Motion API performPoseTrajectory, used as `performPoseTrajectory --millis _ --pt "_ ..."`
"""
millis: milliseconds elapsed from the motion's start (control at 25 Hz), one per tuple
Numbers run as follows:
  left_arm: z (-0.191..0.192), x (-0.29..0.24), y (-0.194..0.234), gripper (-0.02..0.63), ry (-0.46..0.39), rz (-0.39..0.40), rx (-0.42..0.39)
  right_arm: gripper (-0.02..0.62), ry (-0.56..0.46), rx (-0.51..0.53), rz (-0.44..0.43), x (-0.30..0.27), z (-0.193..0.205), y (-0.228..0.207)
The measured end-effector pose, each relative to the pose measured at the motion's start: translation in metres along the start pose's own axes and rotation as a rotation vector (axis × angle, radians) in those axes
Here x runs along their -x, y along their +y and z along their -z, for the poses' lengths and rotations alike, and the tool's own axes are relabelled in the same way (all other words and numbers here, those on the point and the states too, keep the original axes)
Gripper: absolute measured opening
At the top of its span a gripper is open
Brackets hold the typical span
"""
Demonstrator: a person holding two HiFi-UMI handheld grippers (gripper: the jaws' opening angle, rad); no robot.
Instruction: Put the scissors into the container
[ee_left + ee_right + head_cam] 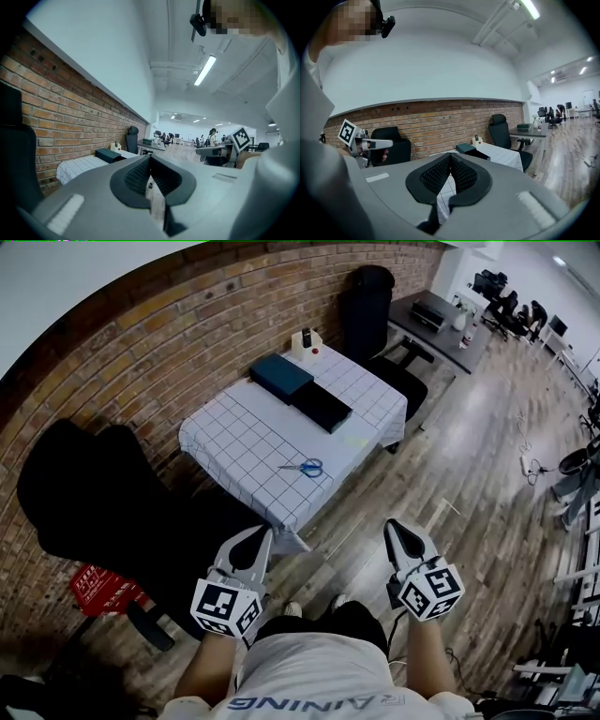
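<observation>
Nearest, L tongs and R tongs hung low over the wood-plank floor, well apart. Both were clenched, pads together, nothing btwn them. To their left stood a black padded office chair w/ a red item bearing white print near its base.

Beyond was the bench, covered in white grid-checked cloth. The blue-handled steel scissors lay flat near its front edge, clear of both tongs and apart from the boxes. Further back on the cloth sat a dark teal rectangular container next to a flat black rectangular tray; couldn't tell if they touched. At the far corner stood a small white object w/ dark top. Behind: a black high-backed chair and a red brick wall.
</observation>
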State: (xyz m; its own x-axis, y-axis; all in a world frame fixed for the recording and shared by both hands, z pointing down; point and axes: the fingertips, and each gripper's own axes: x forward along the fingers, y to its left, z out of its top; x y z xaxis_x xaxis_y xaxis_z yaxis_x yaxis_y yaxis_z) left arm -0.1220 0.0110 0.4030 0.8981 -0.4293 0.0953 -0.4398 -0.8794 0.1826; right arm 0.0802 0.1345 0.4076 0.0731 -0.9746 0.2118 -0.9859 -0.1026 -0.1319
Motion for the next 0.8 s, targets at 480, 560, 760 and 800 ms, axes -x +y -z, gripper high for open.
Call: performPoseTrajectory --millis 480,560,760,800 --pt "-0.008 -0.086 0.052 0.002 0.018 -0.156 0.019 0.017 0.048 -0.009 -0.167 -0.125 -0.006 -0.055" --pt "-0.011 -0.109 0.057 0.002 0.018 -0.191 0.019 0.017 0.057 0.004 -0.207 -0.151 -0.013 -0.071" --pt "-0.021 -0.168 0.070 0.002 0.009 -0.301 0.034 0.017 0.106 0.067 -0.311 -0.215 -0.029 -0.114" --pt "-0.023 -0.178 0.072 0.002 0.005 -0.327 0.036 0.017 0.117 0.086 -0.339 -0.228 -0.032 -0.121"
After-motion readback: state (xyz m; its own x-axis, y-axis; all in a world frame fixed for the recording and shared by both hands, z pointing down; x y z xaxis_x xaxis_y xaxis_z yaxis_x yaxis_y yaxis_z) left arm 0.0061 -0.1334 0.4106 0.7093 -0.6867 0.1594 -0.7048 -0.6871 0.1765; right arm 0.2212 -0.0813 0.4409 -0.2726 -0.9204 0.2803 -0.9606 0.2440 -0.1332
